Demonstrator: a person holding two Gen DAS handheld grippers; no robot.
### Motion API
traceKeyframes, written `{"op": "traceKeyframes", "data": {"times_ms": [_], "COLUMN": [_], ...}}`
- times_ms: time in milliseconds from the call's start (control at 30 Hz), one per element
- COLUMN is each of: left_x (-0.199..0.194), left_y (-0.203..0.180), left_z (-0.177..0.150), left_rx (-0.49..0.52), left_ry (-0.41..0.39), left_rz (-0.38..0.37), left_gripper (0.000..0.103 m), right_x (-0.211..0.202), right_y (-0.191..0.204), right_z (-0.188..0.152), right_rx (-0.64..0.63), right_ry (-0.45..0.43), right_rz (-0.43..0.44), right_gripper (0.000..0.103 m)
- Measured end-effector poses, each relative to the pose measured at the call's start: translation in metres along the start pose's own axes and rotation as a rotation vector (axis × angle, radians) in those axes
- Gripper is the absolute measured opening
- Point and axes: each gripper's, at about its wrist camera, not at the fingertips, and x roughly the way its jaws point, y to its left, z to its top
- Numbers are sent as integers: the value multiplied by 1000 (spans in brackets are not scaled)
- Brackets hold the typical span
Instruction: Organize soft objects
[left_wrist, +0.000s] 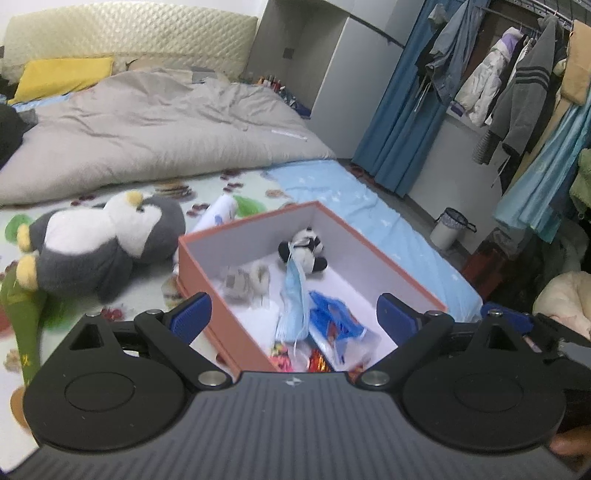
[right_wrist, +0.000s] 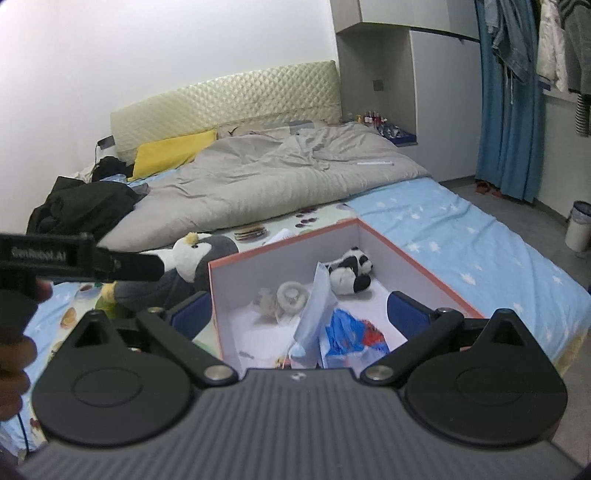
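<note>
A rigid salmon-edged cardboard box (left_wrist: 207, 295) with smooth white walls sits on the printed bed sheet (right_wrist: 461, 240), holding a fuzzy panda plush (left_wrist: 304, 251), a pleated blue face mask (left_wrist: 293, 295) and crinkly plastic packets (left_wrist: 340, 328). A plump grey-and-white penguin plush (left_wrist: 107, 243) lies on the sheet just left of it. Both the left gripper (left_wrist: 295, 314) and right gripper (right_wrist: 301, 314) hover with ribbed blue jaws spread wide, gripping nothing

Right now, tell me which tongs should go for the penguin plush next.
Probably the left tongs. The penguin plush lies outside the box, off its left wall, on the left tongs' side. Both are open and empty, but the right tongs would have to cross over.
</note>
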Motion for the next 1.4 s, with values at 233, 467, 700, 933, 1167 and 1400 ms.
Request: {"op": "traceKeyframes", "data": {"times_ms": [233,467,700,933,1167,1400], "left_x": [-10,-23,-38,-48,-56,-59], "left_y": [-6,-12,-18,-16,-17,-17], "left_z": [-26,-49,-65,-73,-80,-84], "left_rx": [3,6,6,-11,-8,-9], "left_ry": [15,32,22,7,6,8], "left_rz": [35,53,65,104,112,113], "left_gripper": [98,98,98,98,98,98], "right_x": [-18,-27,-28,-34,-47,-54], "right_y": [0,4,3,10,3,-3], "right_z": [-17,-34,-47,-57,-54,-55], "right_rx": [12,14,55,33,37,42], "right_ry": [15,51,97,126,107,107], "right_rz": [-19,-32,-20,-22,-47,-56], "right_gripper": [103,103,103,103,103,103]}}
